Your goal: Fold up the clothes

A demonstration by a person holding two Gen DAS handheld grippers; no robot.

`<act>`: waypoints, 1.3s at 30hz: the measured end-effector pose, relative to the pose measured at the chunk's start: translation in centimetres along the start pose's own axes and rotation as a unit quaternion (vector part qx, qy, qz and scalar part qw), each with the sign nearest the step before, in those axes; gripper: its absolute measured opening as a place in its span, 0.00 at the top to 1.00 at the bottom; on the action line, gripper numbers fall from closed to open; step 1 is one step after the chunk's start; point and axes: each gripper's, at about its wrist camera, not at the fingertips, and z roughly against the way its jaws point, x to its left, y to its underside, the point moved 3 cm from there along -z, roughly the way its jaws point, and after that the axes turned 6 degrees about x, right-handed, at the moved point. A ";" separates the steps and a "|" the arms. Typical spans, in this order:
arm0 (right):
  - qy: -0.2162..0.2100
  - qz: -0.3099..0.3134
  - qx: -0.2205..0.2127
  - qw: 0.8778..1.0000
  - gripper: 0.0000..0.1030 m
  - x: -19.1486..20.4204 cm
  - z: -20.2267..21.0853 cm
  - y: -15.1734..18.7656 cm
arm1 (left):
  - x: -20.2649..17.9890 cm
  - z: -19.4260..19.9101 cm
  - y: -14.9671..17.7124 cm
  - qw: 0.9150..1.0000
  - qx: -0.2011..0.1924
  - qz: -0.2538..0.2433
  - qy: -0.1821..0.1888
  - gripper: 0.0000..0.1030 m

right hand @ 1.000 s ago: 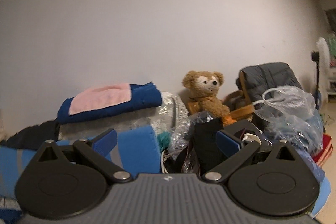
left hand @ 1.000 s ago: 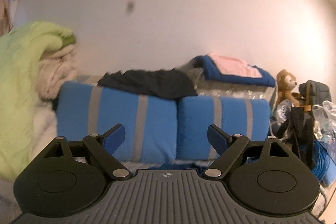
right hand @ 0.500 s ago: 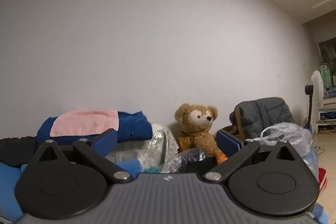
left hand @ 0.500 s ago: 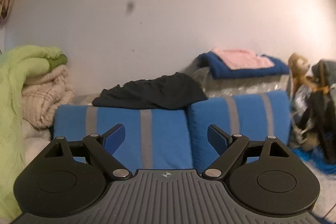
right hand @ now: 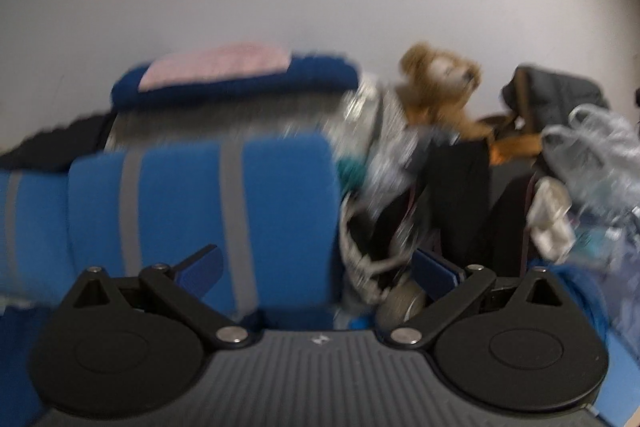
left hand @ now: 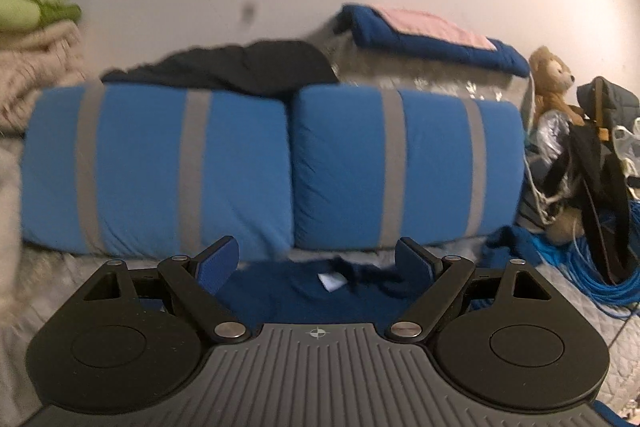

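Where the dark blue garment (left hand: 320, 291) lies, spread on a pale quilted surface (left hand: 600, 331) just below and ahead of the left hand-held gripper (left hand: 318, 261), a small white tag (left hand: 332, 281) shows on the cloth between the two blue-padded fingers. Those fingers stand wide apart and hold nothing; the garment is beneath them, and whether they touch it cannot be told. Behind the garment two blue cushions with grey stripes (left hand: 280, 167) sit side by side, touching. A black piece of clothing (left hand: 240, 69) lies draped over the top of the left cushion. Farther back and to the right, a folded blue item with a pink cloth on top (left hand: 432, 37) rests on a shiny wrapped bundle. A brown teddy bear (left hand: 554, 79) sits to the right of that, beside dark bags and a coil of blue cord (left hand: 600, 267). At the far left a heap of cream and green bedding (left hand: 32, 39) leans by the white wall.

The right hand-held gripper (right hand: 316, 273) also has its fingers spread wide with nothing between them. Its view is blurred; it faces the right cushion's end (right hand: 224, 211), the teddy bear (right hand: 436, 87), dark bags (right hand: 460, 195) and a clear plastic bag (right hand: 600, 155). A strip of dark blue cloth shows at its lower left edge
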 end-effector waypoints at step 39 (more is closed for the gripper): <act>-0.098 -0.147 0.220 0.959 0.27 5.4 -19.6 16.2 | -3.2 -8.6 9.8 0.998 0.050 0.025 0.019 0.16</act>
